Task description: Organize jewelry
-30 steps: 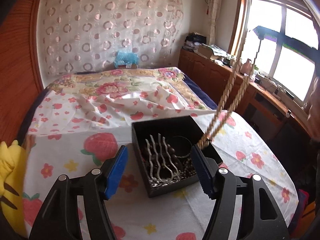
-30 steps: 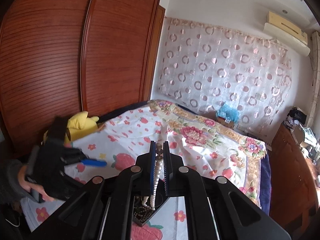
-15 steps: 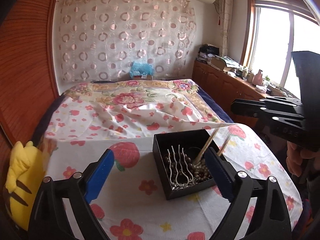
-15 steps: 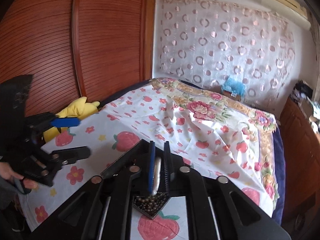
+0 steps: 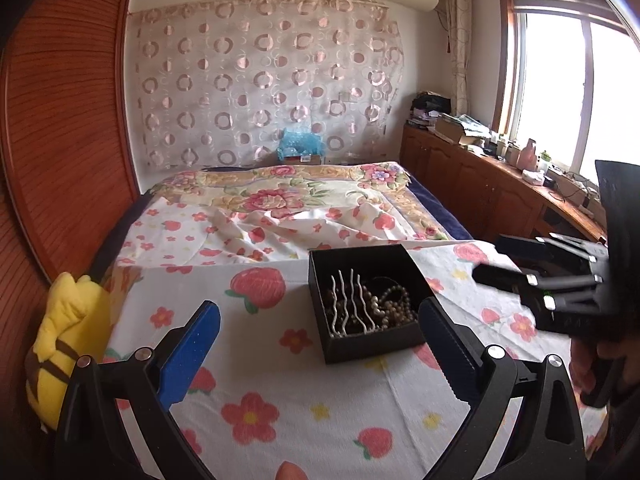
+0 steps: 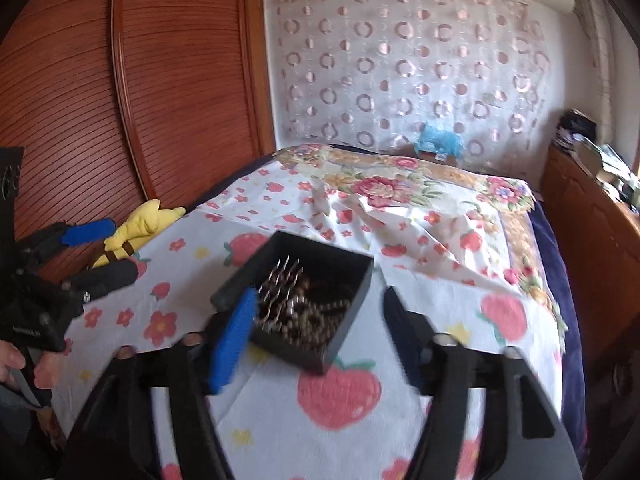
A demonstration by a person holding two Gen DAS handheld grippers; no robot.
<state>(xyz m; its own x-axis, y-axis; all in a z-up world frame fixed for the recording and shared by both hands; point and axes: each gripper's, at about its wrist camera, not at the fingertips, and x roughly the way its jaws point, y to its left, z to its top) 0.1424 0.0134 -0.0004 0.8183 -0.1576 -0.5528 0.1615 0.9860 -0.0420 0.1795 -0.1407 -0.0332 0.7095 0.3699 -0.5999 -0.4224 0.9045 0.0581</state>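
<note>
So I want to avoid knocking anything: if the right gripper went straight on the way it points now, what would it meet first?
Most likely the black box of jewelry: it sits straight ahead between the open fingers of the right gripper, on the bedsheet. The near wall would come first, though depth is unclear.

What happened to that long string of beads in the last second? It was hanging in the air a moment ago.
The right gripper lowered the bead necklace into the black box and let go; its fingers, shut on the strand a second ago, now stand open and empty. The left gripper stayed open throughout, though its view pulled back a little. The box and the wavy hair pins inside it kept their place.
</note>
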